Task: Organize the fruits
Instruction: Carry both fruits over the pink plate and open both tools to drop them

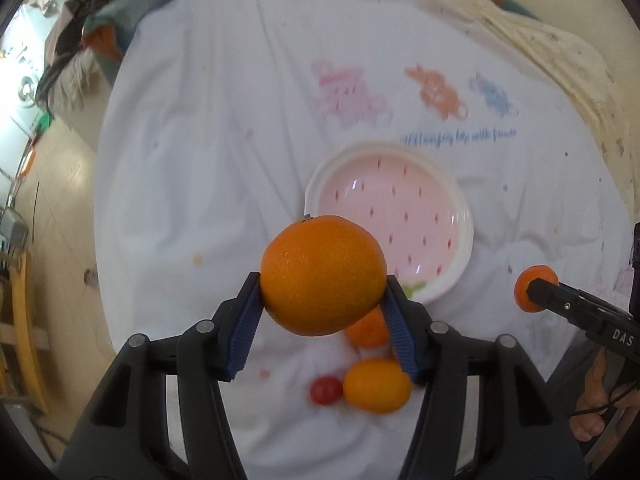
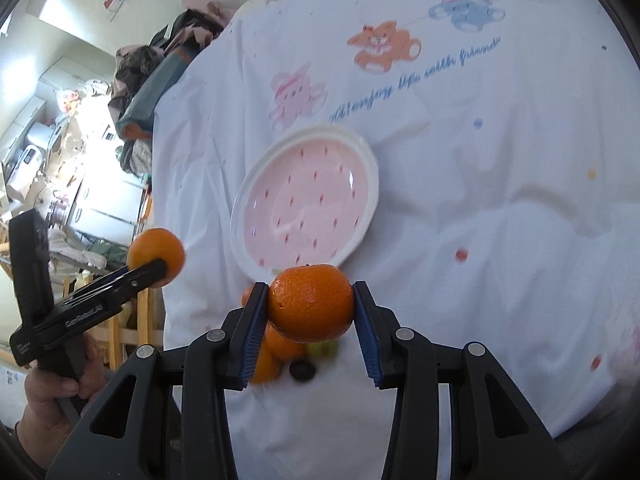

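Observation:
My left gripper (image 1: 322, 294) is shut on a large orange (image 1: 322, 274) and holds it in the air, near the front edge of a pink plate (image 1: 400, 208) with a white rim. My right gripper (image 2: 310, 312) is shut on a smaller orange (image 2: 312, 304), held above the cloth in front of the same plate (image 2: 304, 200). Each gripper shows in the other's view: the right one (image 1: 538, 290) at the right, the left one (image 2: 160, 264) at the left. Loose fruit lies on the cloth below: an orange (image 1: 368, 330), a yellow-orange fruit (image 1: 376, 386) and a small red one (image 1: 326, 390).
A white cloth (image 1: 200, 184) with printed bears covers the table. Its left edge drops to the floor beside a wooden chair (image 1: 24, 328). A pile of clothes (image 1: 84, 40) lies at the far left. A dark fruit (image 2: 302, 371) and a green one (image 2: 322, 349) lie under the right gripper.

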Tool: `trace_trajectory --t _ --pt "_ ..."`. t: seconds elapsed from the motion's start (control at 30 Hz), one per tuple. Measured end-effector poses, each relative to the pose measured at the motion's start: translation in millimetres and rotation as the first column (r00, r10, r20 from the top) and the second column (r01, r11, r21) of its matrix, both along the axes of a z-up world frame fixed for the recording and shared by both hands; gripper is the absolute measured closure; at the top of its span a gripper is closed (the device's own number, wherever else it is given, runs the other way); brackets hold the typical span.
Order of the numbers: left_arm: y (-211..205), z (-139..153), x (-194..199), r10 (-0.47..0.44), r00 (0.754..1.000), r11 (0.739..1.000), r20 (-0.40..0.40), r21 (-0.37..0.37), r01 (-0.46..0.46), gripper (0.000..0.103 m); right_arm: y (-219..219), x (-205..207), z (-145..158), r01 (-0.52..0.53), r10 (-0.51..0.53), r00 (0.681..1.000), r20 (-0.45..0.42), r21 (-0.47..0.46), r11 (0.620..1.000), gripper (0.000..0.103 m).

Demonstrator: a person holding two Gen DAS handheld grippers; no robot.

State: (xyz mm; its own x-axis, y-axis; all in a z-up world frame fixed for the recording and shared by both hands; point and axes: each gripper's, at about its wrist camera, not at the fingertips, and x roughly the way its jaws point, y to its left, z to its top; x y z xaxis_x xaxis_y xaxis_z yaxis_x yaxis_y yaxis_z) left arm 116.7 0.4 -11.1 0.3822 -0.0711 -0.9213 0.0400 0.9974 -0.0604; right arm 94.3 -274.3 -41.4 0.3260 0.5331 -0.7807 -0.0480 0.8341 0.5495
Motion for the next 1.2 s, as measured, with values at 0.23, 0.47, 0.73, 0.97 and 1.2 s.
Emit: trace_trajectory --t 0.23,0.47,0.73,0.97,1.2 --pt "-8 -1 40 -0.023 0.998 0.999 0.057 0.031 0.021 0.048 -9 43 4 0.032 -0.033 0.999 0.033 0.033 0.999 0.059" --pt "-22 -17 77 -0.055 0.995 0.997 0.088 0.067 0.049 0.048 1 92 -6 0.011 -0.012 0.999 0.034 0.03 0.999 0.059" --pt "-37 -57 99 -0.112 0.991 0.992 0.07 0.069 0.107 0.048 18 142 -54 -0.031 0.036 0.996 -0.078 0.063 0.998 0.059" --pt "-44 -77 107 -0.126 0.99 0.99 0.067 0.067 0.122 0.048 27 156 -79 -0.052 0.06 0.989 -0.136 0.062 0.997 0.059" --pt "-67 -90 110 -0.201 0.978 0.976 0.047 0.094 0.196 0.048 28 162 -87 -0.049 0.061 0.986 -0.158 0.077 0.996 0.058"
